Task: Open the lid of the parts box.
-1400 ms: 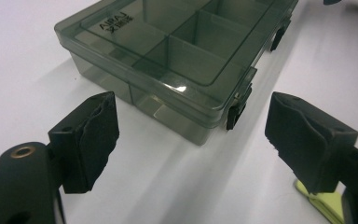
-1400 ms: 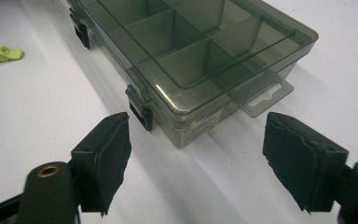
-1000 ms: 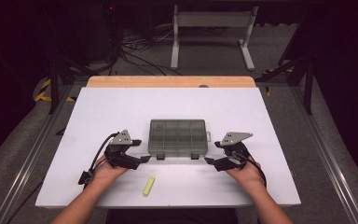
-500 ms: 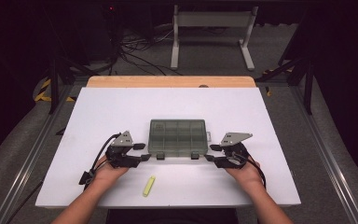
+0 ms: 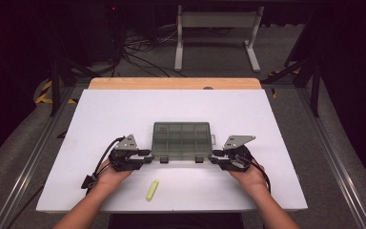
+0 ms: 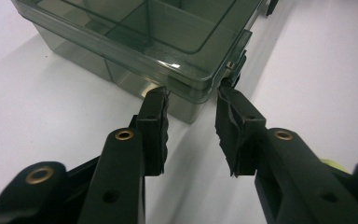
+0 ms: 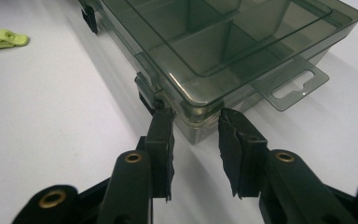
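On the white desk (image 5: 124, 114) a smoky, rigid, light plastic compartment box (image 5: 181, 140) sits centred, its near corners pinched as the left gripper (image 6: 191, 100) and right gripper (image 7: 193, 122) have just been closing.

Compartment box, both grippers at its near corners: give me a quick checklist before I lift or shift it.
1. Left gripper jaws astride the compartment box corner, having just been closing: ok.
2. Right gripper likewise, just been closing: ok.
3. Jaws pressing firmly: cannot tell.
4. Lid down: ok.
5. Front latches fastened: cannot tell.
6. Yellow-green clip lies apart from box: ok.
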### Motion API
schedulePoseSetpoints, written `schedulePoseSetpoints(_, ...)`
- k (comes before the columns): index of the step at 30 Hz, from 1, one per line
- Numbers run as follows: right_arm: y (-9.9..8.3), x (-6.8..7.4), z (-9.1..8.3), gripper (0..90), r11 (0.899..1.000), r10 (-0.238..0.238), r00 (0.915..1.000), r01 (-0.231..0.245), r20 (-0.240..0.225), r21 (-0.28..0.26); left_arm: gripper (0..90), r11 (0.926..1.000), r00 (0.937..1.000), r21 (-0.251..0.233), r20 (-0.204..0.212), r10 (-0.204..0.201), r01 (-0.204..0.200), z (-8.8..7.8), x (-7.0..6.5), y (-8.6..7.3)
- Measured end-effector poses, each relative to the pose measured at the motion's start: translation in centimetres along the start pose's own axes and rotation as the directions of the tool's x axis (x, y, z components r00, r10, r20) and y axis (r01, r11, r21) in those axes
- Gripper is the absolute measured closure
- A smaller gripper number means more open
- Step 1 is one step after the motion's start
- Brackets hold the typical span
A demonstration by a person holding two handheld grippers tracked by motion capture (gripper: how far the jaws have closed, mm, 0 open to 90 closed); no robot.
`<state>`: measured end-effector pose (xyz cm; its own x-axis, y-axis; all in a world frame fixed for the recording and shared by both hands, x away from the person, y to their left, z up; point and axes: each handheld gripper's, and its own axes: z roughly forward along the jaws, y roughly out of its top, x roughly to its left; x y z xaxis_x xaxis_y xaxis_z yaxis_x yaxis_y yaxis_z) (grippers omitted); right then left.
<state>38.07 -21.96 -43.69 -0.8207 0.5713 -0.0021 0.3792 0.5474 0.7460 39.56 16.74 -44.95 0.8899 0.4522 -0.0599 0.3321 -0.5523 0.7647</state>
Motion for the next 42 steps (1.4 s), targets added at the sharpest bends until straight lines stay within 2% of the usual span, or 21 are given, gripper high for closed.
schedulePoseSetpoints(6, 0.0, 0.0, 0.0, 67.3, 1.0, 0.002, 1.0, -0.002, -0.001, 0.0, 71.0, 0.9999, 1.0, 0.015, 0.002, 0.0, 0.0, 0.1, 0.0, 0.0)
schedulePoseSetpoints(22, 0.0, 0.0, 0.1, 69.6, 1.0, 0.005, 1.0, -0.005, 0.005, -0.001, 73.3, 1.0, 0.9999, 0.006, 0.014, 0.003, -0.003, 0.0, 0.0, 0.0)
schedulePoseSetpoints(26, 0.0, 0.0, -0.1, 72.0, 1.0, 0.005, 1.0, -0.005, 0.005, -0.005, 76.3, 1.0, 0.9998, 0.001, 0.016, 0.008, -0.008, -0.1, 0.1, 0.0)
schedulePoseSetpoints(33, 0.1, 0.2, -0.9, 79.8, 0.999, -0.01, 0.9999, 0.011, 0.012, -0.048, 79.3, 0.9988, 0.999, -0.046, 0.044, -0.013, 0.015, -0.7, 0.1, 0.1)
schedulePoseSetpoints(42, 0.1, -0.1, -1.4, 87.1, 0.993, 0.011, 0.9999, -0.011, -0.005, -0.114, 83.9, 0.9926, 0.9989, -0.118, 0.04, -0.024, 0.029, -1.3, 0.2, 0.2)
